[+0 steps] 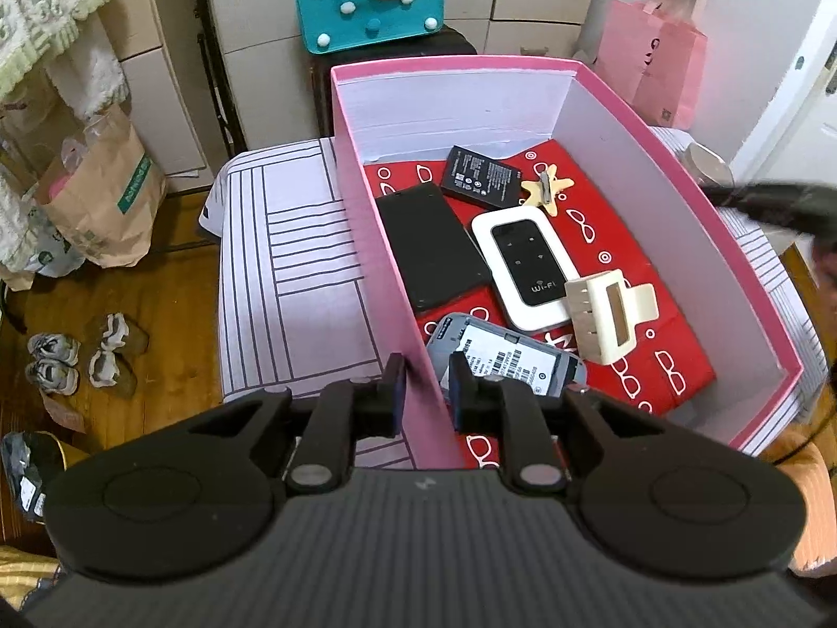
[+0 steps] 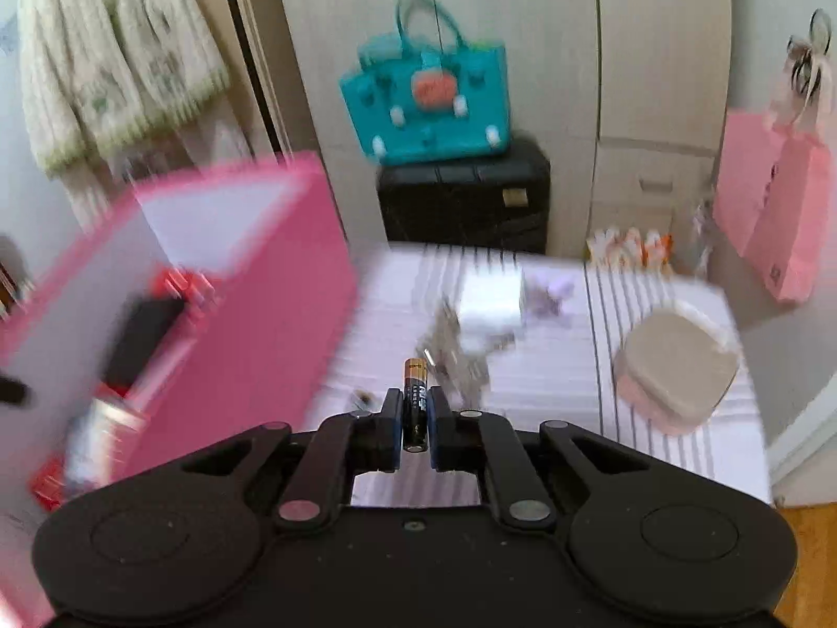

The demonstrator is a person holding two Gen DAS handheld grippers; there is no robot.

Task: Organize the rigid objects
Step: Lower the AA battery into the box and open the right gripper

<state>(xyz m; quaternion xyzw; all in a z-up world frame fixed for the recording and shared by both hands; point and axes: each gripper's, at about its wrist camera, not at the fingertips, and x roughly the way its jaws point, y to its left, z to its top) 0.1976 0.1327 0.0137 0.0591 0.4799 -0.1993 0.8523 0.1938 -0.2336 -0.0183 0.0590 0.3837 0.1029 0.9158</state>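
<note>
battery [image 2: 415, 402] between right tongs [image 2: 416, 421]

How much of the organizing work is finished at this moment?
Done: the pink box already holds a WiFi router, phone and hair claw. In hand: the right hand-held gripper grips a battery. Left: the charger and container.

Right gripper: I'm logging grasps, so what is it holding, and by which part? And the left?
The right gripper pinches a battery around its lower body, tip pointing forward. The left gripper straddles the pink box wall.
</note>
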